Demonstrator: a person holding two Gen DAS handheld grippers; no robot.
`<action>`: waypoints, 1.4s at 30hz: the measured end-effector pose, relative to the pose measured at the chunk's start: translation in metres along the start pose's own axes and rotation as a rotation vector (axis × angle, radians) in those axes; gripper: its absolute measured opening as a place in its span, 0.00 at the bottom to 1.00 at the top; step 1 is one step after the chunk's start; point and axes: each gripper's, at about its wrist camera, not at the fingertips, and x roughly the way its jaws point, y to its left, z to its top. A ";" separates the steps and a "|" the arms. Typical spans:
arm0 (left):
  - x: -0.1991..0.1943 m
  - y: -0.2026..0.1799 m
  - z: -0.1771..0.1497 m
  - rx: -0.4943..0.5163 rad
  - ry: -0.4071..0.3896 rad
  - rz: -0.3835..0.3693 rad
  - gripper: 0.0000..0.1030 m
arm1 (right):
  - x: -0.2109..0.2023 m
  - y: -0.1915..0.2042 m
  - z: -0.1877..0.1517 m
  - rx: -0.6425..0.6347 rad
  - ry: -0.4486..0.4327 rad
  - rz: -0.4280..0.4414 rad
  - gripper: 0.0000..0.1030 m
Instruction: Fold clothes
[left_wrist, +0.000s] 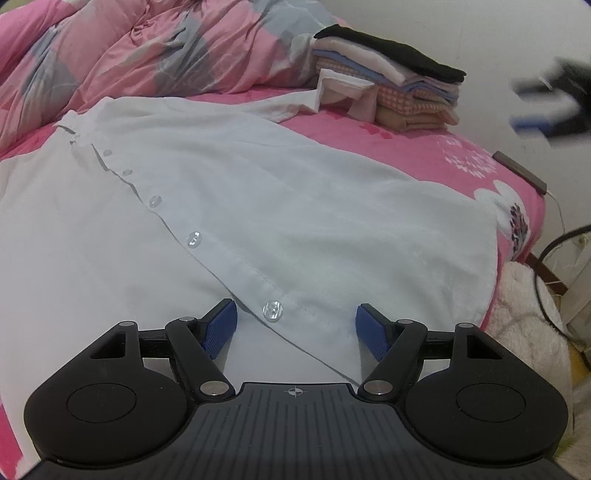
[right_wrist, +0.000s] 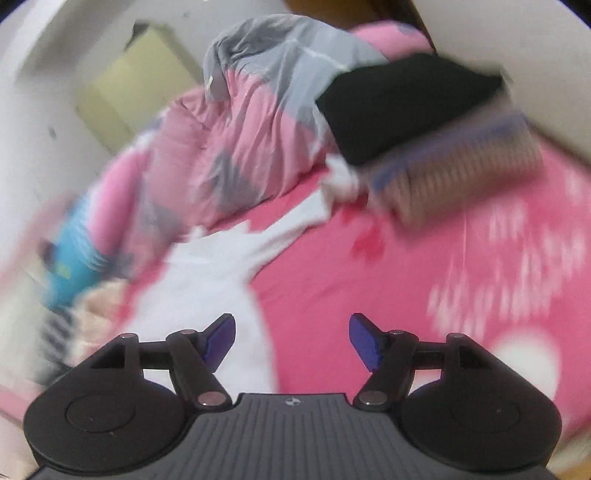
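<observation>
Both my left gripper (left_wrist: 295, 325) and right gripper (right_wrist: 291, 341) have empty, spread jaws; I'd pinch the shirt (left_wrist: 258, 206) hem cleanly, then fold evenly.

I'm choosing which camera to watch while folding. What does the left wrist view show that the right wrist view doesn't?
Only the left wrist view shows the shirt's buttons and the open left gripper. Only the right wrist view shows the open right gripper and something blue, blurred. Both show the white shirt, the stack of folded clothes and the pink bed sheet.
</observation>
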 end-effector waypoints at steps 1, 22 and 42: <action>0.000 0.000 0.001 -0.002 0.001 0.002 0.70 | -0.002 -0.008 -0.016 0.055 0.015 0.022 0.65; 0.004 -0.006 0.007 0.012 0.048 0.044 0.70 | 0.088 0.078 -0.125 -0.526 0.015 0.195 0.24; 0.006 -0.006 0.008 0.018 0.063 0.042 0.72 | 0.092 -0.010 -0.029 -0.117 -0.052 0.161 0.26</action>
